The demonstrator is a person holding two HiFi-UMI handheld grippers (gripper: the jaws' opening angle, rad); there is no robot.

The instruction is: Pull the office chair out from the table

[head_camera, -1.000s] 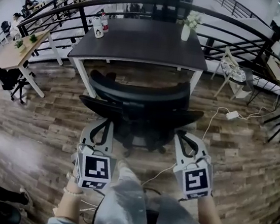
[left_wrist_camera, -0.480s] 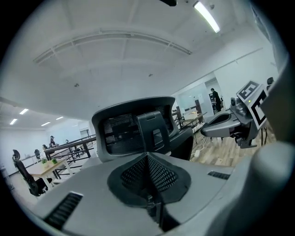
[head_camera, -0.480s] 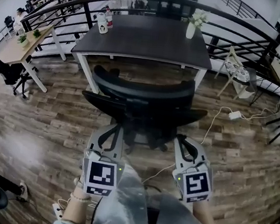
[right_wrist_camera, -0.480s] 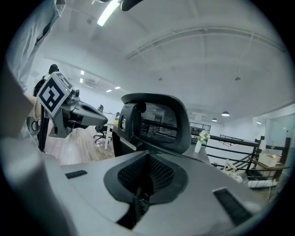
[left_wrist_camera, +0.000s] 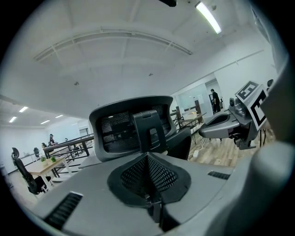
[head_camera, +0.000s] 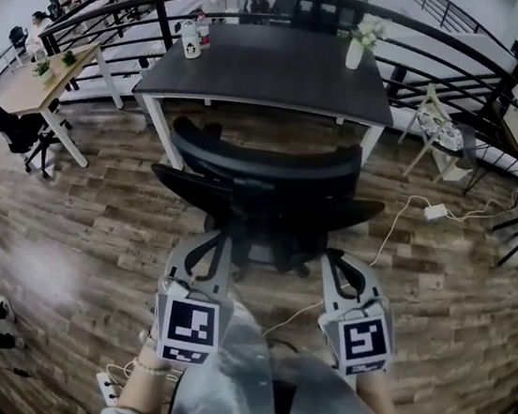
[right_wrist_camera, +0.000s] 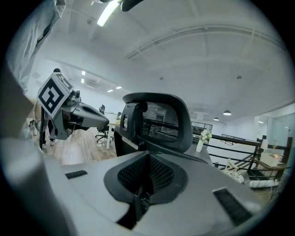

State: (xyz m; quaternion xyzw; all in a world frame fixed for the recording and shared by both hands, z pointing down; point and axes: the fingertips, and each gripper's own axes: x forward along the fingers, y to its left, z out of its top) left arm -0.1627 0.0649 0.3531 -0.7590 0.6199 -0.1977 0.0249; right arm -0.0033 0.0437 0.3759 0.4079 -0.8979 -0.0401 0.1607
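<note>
A black mesh-backed office chair (head_camera: 264, 169) stands in front of the dark table (head_camera: 267, 70), its back turned towards me. Both my grippers sit low behind it. My left gripper (head_camera: 214, 236) is just behind the chair's lower left side and my right gripper (head_camera: 333, 257) behind its lower right. In the left gripper view the jaws (left_wrist_camera: 148, 159) are shut with nothing between them, and the chair's headrest (left_wrist_camera: 126, 131) rises beyond. The right gripper view shows the same: jaws (right_wrist_camera: 146, 159) shut and empty, with the chair back (right_wrist_camera: 161, 122) ahead.
A white vase of flowers (head_camera: 355, 51) and bottles (head_camera: 192, 41) stand on the table. A black railing (head_camera: 124, 13) curves behind it. A white power strip (head_camera: 430, 213) with its cable lies on the wooden floor at right. A wooden desk (head_camera: 39, 78) stands at left.
My left gripper has shifted a little to the right, closer in behind the chair. The right gripper and the chair have kept their places.
</note>
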